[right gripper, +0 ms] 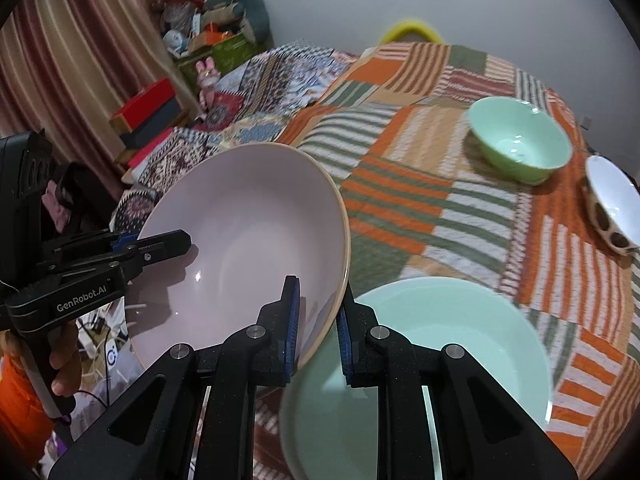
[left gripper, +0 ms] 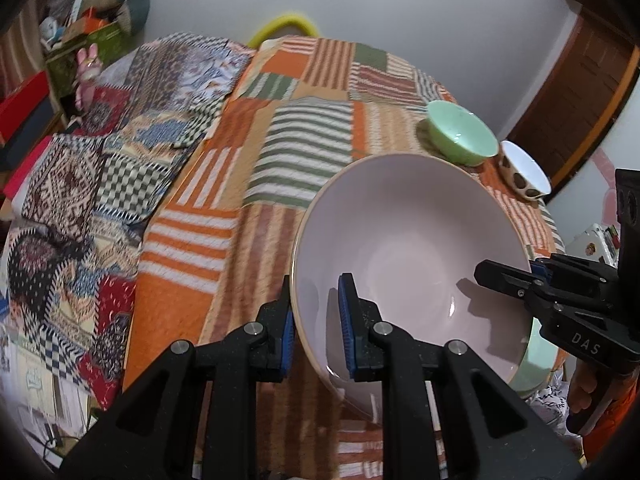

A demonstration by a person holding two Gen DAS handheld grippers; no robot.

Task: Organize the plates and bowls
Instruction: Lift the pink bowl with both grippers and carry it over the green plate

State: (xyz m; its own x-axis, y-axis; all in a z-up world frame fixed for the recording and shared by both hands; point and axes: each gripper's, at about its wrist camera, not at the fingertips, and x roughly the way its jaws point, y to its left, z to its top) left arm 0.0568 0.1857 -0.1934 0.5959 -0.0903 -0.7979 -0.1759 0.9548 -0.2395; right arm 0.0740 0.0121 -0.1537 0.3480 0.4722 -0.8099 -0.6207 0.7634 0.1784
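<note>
A large pale pink bowl (left gripper: 408, 248) hangs tilted above the table, held by its rim from both sides. My left gripper (left gripper: 316, 314) is shut on the near rim, one blue pad inside and one outside. My right gripper (right gripper: 319, 320) is shut on the opposite rim (right gripper: 340, 240) of the pink bowl (right gripper: 248, 232); in the left wrist view the right gripper (left gripper: 516, 276) comes in from the right edge. The left gripper (right gripper: 136, 244) enters the right wrist view from the left. Just below lies a wide pale green bowl (right gripper: 448, 340).
A small green bowl (right gripper: 520, 144) and a white bowl with brown spots (right gripper: 612, 204) stand at the far right of the table's striped patchwork cloth (right gripper: 420, 208). A patterned cloth (left gripper: 80, 184) covers the left side. Boxes and clutter (right gripper: 208, 32) stand by the curtain beyond.
</note>
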